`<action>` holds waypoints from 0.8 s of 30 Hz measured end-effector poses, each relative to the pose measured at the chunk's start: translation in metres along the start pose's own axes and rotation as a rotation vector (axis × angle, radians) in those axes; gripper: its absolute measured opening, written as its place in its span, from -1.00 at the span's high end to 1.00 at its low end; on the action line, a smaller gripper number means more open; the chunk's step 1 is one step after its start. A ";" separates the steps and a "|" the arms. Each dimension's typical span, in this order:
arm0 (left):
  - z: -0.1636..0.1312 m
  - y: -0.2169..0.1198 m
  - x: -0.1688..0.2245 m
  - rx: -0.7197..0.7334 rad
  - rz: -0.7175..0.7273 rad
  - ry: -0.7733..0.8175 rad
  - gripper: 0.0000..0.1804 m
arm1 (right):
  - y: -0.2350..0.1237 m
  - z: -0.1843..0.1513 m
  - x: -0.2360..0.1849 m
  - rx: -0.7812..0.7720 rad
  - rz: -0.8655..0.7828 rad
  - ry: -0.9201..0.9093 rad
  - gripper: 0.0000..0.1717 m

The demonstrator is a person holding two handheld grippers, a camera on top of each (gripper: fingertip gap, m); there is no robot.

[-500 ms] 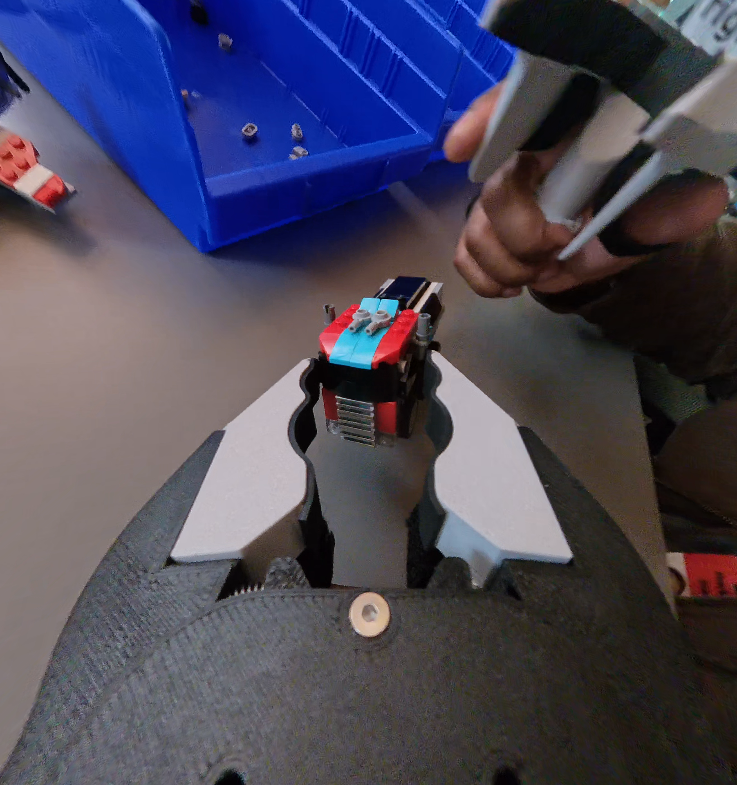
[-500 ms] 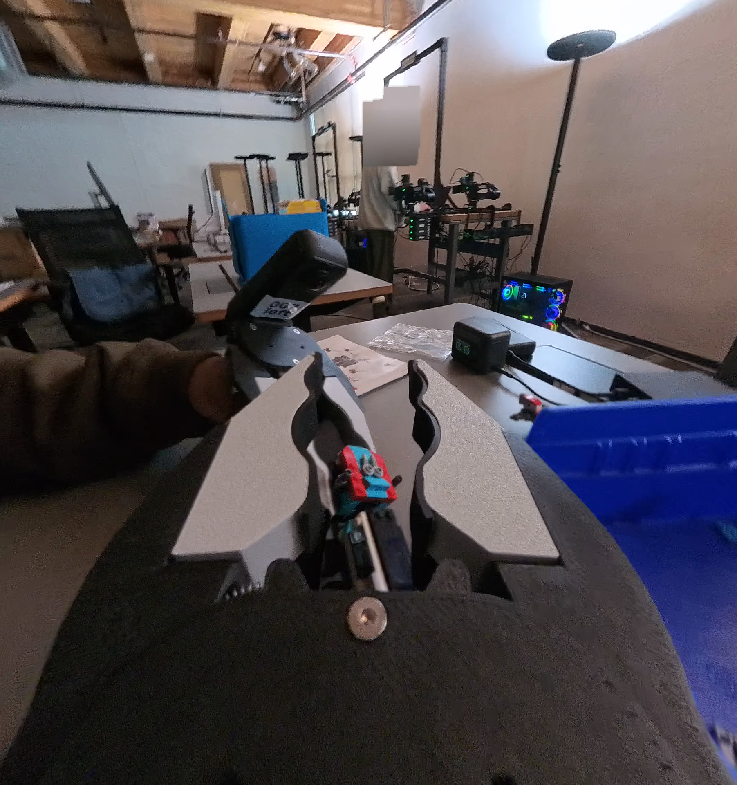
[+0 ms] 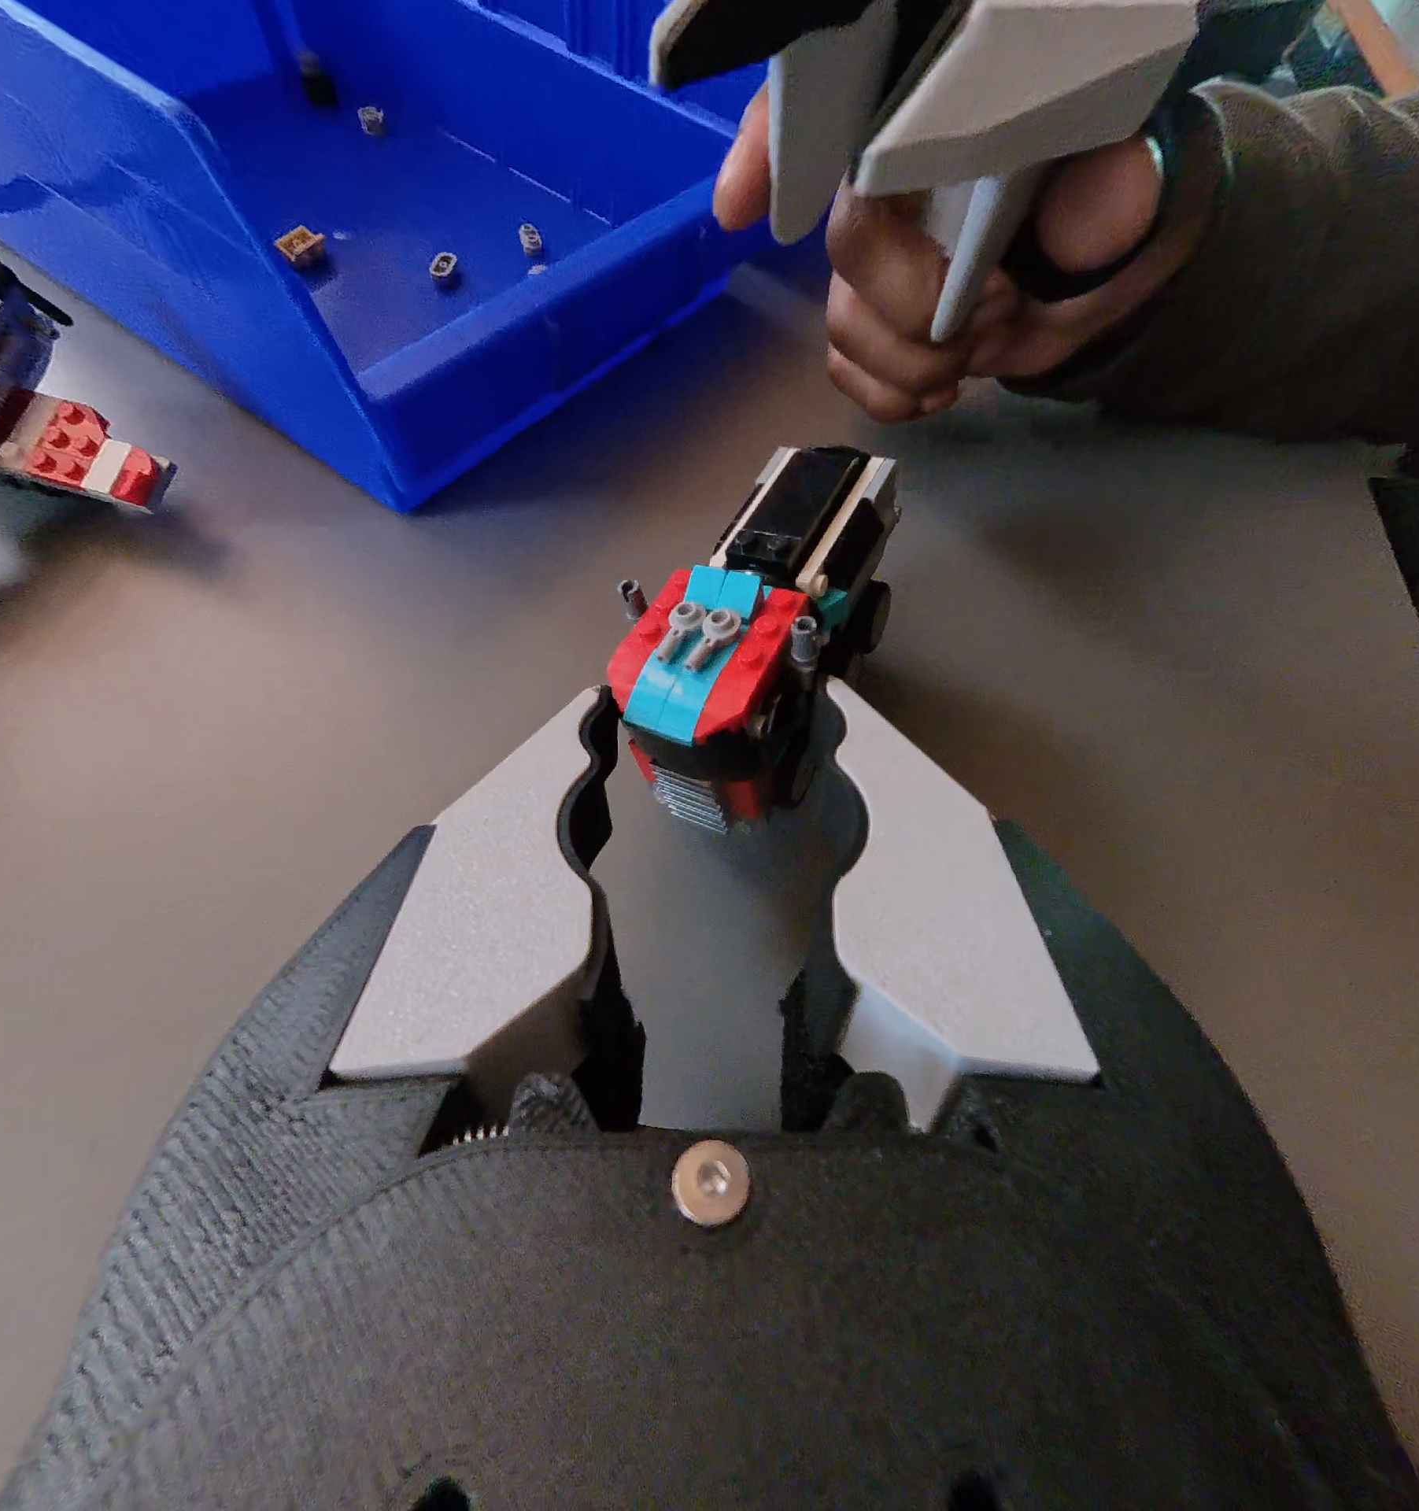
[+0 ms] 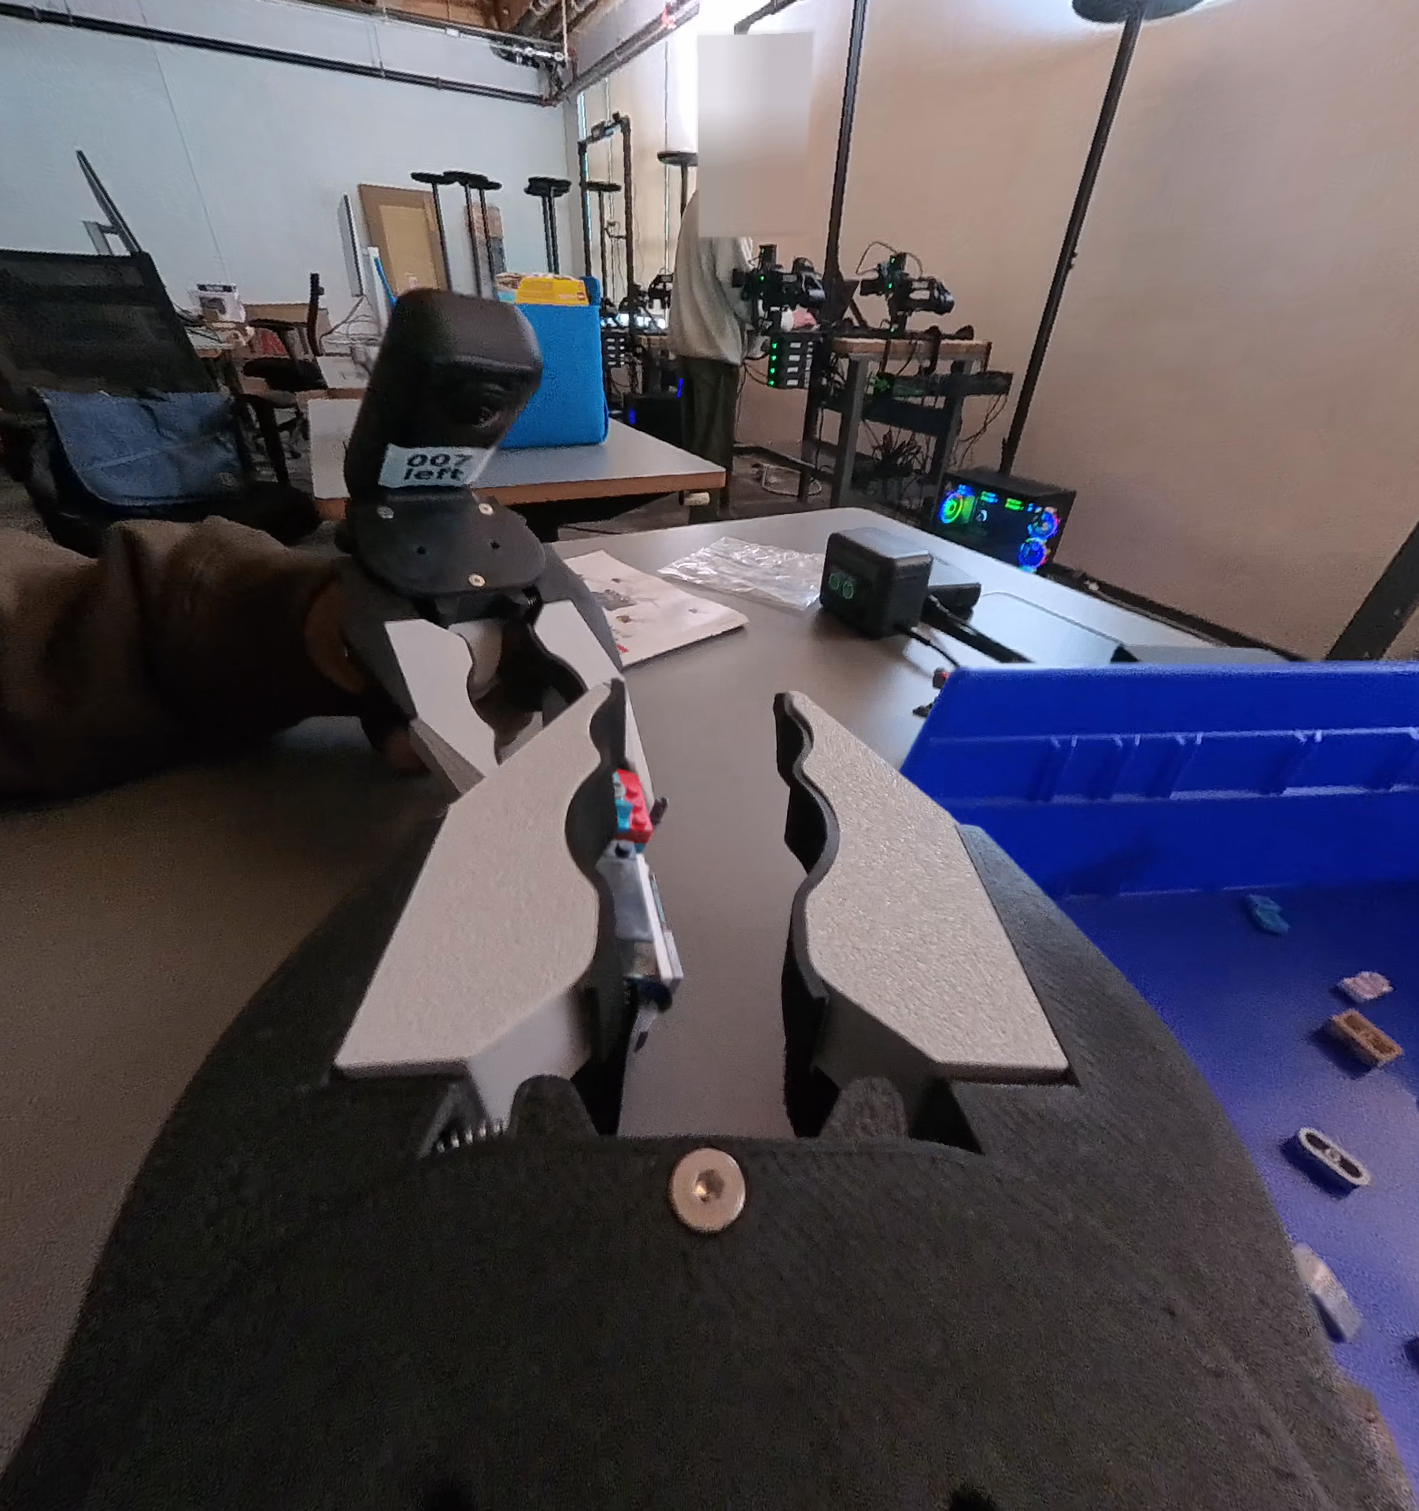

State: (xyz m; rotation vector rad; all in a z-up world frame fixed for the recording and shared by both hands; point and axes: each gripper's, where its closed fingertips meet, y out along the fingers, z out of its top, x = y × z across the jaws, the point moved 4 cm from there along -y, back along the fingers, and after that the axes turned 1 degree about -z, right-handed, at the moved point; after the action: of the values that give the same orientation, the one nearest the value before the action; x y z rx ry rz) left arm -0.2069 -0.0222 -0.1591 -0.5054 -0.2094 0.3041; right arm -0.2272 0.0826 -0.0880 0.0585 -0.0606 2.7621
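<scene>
A small brick truck point(image 3: 714, 654) with a red and teal hood and a black rear sits nose-first between my left gripper's point(image 3: 714, 724) fingertips. Both pads press on its cab sides, and its rear angles off to the right. The truck also shows in the right wrist view point(image 4: 632, 805), half hidden behind my right gripper's left finger. My right gripper point(image 4: 699, 711) is open and empty, with bare table between its fingers. In the left wrist view it point(image 3: 865, 245) hangs above and beyond the truck, next to the blue bin point(image 3: 526, 368).
The blue bin point(image 4: 1180, 736) holds several small loose parts point(image 3: 444, 266). Another red and white brick model point(image 3: 76, 450) lies at the left. A booklet point(image 4: 657, 613), a plastic bag point(image 4: 747, 568) and a black box point(image 4: 877, 580) lie farther off. A person point(image 4: 706, 327) stands in the background. My hands' fingertips stand some 10 cm from each other.
My right gripper has moved right, toward the bin, so the truck no longer lies between its fingers. The truck's rear has swung right in my left gripper's grasp.
</scene>
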 end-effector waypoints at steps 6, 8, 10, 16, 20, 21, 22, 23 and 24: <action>0.000 0.000 0.000 -0.001 -0.006 -0.003 0.44 | -0.002 -0.013 0.001 -0.032 0.034 0.065 0.57; -0.001 0.000 0.001 -0.003 -0.009 -0.004 0.44 | -0.002 -0.013 0.002 -0.035 0.033 0.080 0.57; -0.001 0.000 0.001 -0.006 -0.014 -0.003 0.44 | -0.002 -0.014 0.003 -0.040 0.032 0.082 0.58; -0.002 0.001 0.003 -0.023 -0.014 0.012 0.37 | 0.000 -0.014 0.002 -0.046 0.030 0.078 0.58; -0.003 0.001 0.003 -0.025 -0.013 0.014 0.32 | 0.001 -0.015 0.004 -0.049 0.023 0.083 0.58; -0.003 0.000 0.003 -0.022 -0.015 0.015 0.30 | 0.001 -0.016 0.005 -0.050 0.021 0.087 0.58; -0.003 0.000 0.003 -0.019 -0.013 0.014 0.30 | 0.001 -0.016 0.006 -0.050 0.021 0.095 0.58; -0.002 0.000 0.003 -0.018 -0.012 0.012 0.30 | 0.001 -0.017 0.007 -0.051 0.022 0.104 0.58; -0.002 0.000 0.003 -0.018 -0.011 0.013 0.30 | 0.001 -0.018 0.007 -0.053 0.026 0.114 0.58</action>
State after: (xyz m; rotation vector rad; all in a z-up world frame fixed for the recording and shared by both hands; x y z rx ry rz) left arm -0.2038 -0.0224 -0.1609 -0.5239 -0.2027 0.2879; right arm -0.2347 0.0851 -0.1058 -0.1149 -0.1044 2.7825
